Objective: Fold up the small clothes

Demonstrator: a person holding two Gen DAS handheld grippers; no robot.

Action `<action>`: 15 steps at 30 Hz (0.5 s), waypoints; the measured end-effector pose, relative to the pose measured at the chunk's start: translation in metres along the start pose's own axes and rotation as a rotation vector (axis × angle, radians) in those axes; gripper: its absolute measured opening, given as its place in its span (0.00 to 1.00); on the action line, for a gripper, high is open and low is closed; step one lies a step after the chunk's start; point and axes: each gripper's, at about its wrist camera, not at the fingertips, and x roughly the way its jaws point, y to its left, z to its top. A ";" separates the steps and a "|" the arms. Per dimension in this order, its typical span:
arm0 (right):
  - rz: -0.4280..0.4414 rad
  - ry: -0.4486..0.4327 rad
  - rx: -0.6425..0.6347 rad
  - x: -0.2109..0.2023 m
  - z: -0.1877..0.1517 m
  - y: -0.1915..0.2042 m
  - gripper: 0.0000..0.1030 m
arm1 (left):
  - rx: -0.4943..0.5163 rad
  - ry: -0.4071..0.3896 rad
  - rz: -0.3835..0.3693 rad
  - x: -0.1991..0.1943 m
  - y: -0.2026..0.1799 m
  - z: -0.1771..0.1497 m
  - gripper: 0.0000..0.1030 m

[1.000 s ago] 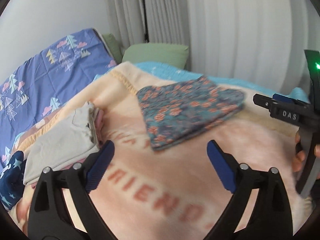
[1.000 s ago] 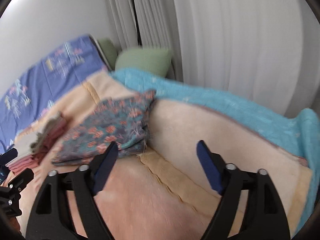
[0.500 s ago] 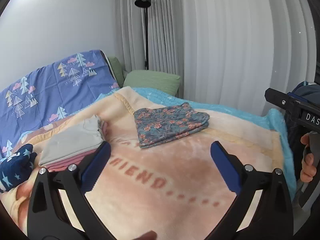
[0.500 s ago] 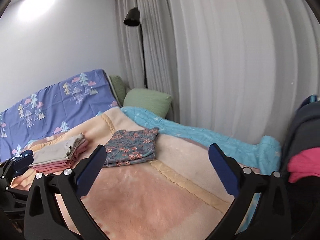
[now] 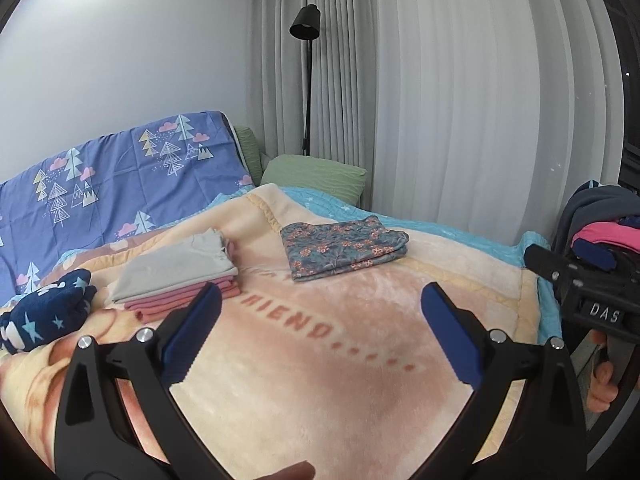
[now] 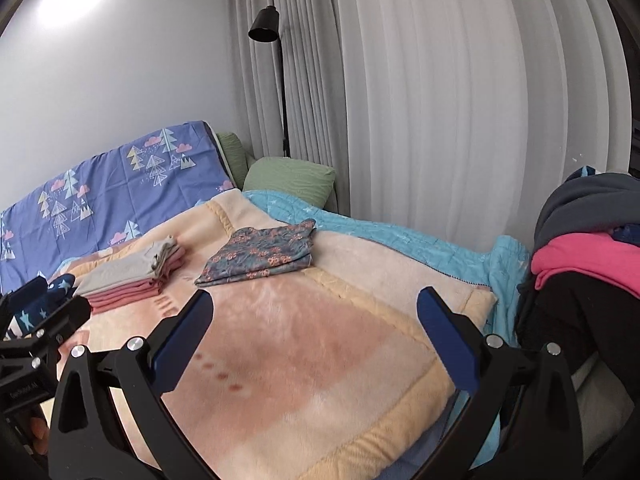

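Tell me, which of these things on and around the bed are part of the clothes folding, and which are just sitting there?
Part of the job:
floral garment, folded
grey and pink stack
heap of clothes at right
left gripper, open
right gripper, open

Just lying about:
peach blanket
green pillow
floor lamp
curtains

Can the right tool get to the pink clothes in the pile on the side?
Probably yes. The right tool is open and holds nothing, and the pink clothes lie on top of the pile just to its right, with nothing over them. It points at the blanket now, so it would need to swing right.
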 end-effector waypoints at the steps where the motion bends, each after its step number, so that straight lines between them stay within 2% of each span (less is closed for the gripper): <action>1: 0.001 0.002 -0.005 -0.001 -0.002 0.002 0.99 | -0.001 -0.003 0.000 -0.003 0.000 -0.001 0.98; 8: 0.004 0.033 -0.051 -0.005 -0.014 0.014 0.99 | -0.035 0.027 0.004 -0.011 0.004 -0.014 0.98; 15: 0.005 0.090 -0.079 0.003 -0.027 0.022 0.99 | -0.044 0.057 0.039 -0.016 0.001 -0.025 0.98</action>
